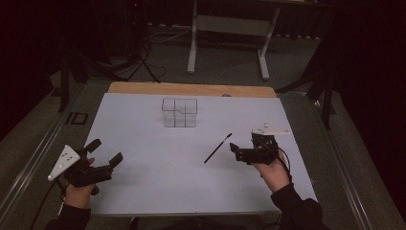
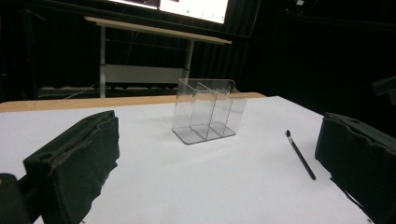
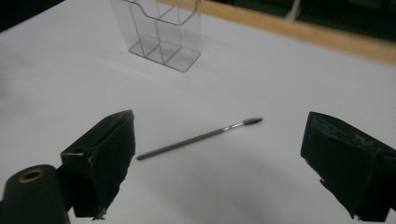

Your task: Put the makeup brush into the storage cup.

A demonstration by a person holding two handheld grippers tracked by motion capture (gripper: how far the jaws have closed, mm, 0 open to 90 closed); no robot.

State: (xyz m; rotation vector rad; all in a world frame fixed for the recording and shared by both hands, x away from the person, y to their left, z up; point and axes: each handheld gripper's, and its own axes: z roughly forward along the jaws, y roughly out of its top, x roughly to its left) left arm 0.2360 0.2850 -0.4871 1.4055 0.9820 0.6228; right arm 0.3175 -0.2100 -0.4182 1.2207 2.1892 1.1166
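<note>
A dark room lies around my table, whose top is covered in white with a strip of bare wood along the far edge; beyond it stands a pale desk frame on grey floor. From the high view, a clear plastic organiser with several compartments stands upright toward the far middle of the white surface. A thin dark brush lies flat on the table, well apart from the organiser and slanting toward my right side. My left gripper hovers at the near left, jaws spread wide with nothing between them. My right gripper sits at the near right, just beside the brush's lower end, its jaws pointing toward it.

Through the left gripper view, my two black jaws stand far apart and empty. Between them I see the organiser upright ahead, and the brush lying off to its right.

Through the right gripper view, my jaws are again wide open and hold nothing. The brush lies on the white surface between and beyond them, untouched, bristle end toward the right. The organiser stands farther off at the upper left.
</note>
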